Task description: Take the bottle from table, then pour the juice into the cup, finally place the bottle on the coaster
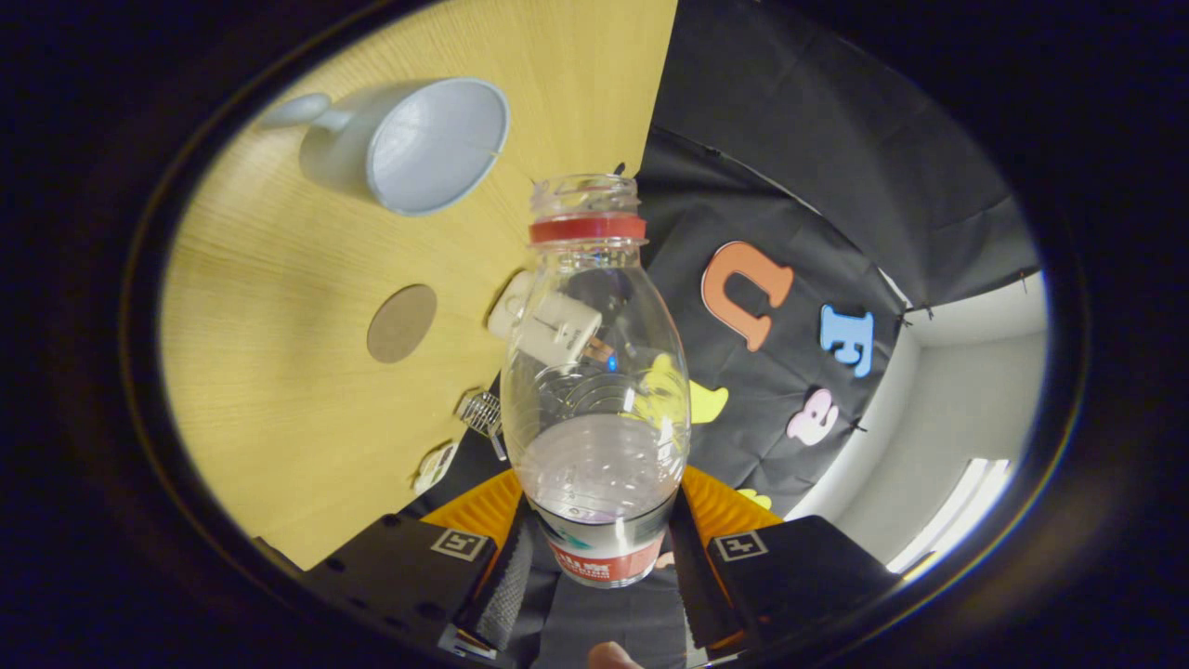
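The wooden tabletop (pixel 279 307) takes up the left half of the frame, tilted steeply so that its far edge runs up toward the top centre. In the upper left lies a pale grey cup (pixel 409 144) with a handle pointing left; its open mouth faces the camera and the inside looks bare. Below it, left of centre, a round brown coaster (pixel 401 322) sits flat on the wood, well apart from the cup, with nothing on it.

In the middle of the frame stands the clear plastic bottle (pixel 594 390), its neck pointing up the frame and its mouth uncapped, with a red ring (pixel 587 228) just under the threaded opening. A little clear liquid pools in its lower part, above a label whose band is partly red. Through and beside the bottle's left shoulder a small white boxy device (pixel 548 325) shows at the tabletop's edge; what it is cannot be made out.

At the bottom centre the hand-held gripper (pixel 599 544) is clenched around the bottle's lower body, one finger pressing on each side of the label. A fingertip (pixel 613 657) of the person peeks in at the very bottom.

On the right, the booth's black cloth wall (pixel 836 158) hangs behind, and beyond it, lower right, a pale room wall (pixel 957 409).
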Demonstrator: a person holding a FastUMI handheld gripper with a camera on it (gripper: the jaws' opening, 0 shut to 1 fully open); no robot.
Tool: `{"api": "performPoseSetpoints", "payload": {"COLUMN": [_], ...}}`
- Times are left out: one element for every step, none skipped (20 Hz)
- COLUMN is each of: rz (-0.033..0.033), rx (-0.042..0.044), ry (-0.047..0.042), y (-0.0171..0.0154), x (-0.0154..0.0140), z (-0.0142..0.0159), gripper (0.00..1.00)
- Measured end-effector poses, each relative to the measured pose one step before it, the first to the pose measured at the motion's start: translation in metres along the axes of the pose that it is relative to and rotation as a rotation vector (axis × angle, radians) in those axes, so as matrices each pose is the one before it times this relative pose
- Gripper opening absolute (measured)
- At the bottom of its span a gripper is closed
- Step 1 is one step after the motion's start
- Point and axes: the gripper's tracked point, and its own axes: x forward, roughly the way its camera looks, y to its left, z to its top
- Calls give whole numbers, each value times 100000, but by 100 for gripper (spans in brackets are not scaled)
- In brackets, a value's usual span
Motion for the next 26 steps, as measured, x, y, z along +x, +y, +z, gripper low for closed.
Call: {"api": "performPoseSetpoints", "payload": {"rz": [108,91,23,-35,-45,47,-127,60,20,30,165,-33,-70,44,256,655,271,-221,42,734,987,1926,1926,1071,484,-62], "rx": [-270,-8,-43,-25,35,59,-58,-53,11,223,205,103,170,412,1287,1781,1477,895,1282,2192,3765,4743,4728,4177,3672,3848], "ry": [0,30,164,-55,-39,-127,-189,-7,98,-45,222,126,-148,212,35,-32,110,35,185,290,261,110,356,281,260,143], "y": [66,3,49,-78,99,4,-20,32,80,8,70,-2,21,17,64,265,149,-19,196,253,339,390,404,60,-74,-72], "x": [140,16,34,-14,116,-41,-6,-3,42,-7,92,-121,15,-78,-24,-28,-22,-78,-7,-41,-53,-108,49,-153,-153,-154], "z": [15,35,-91,24,79,86,54,-12,-104,-19,-83,-56,0,-66,-91,-30,-18,-17,-178,-174,-172,-104,-255,-193,-147,-182], "gripper": [74,74,74,74,74,74,74,74,74,74,74,74,74,74,74,74,74,74,74,74,74,74,74,74,74,74]}}
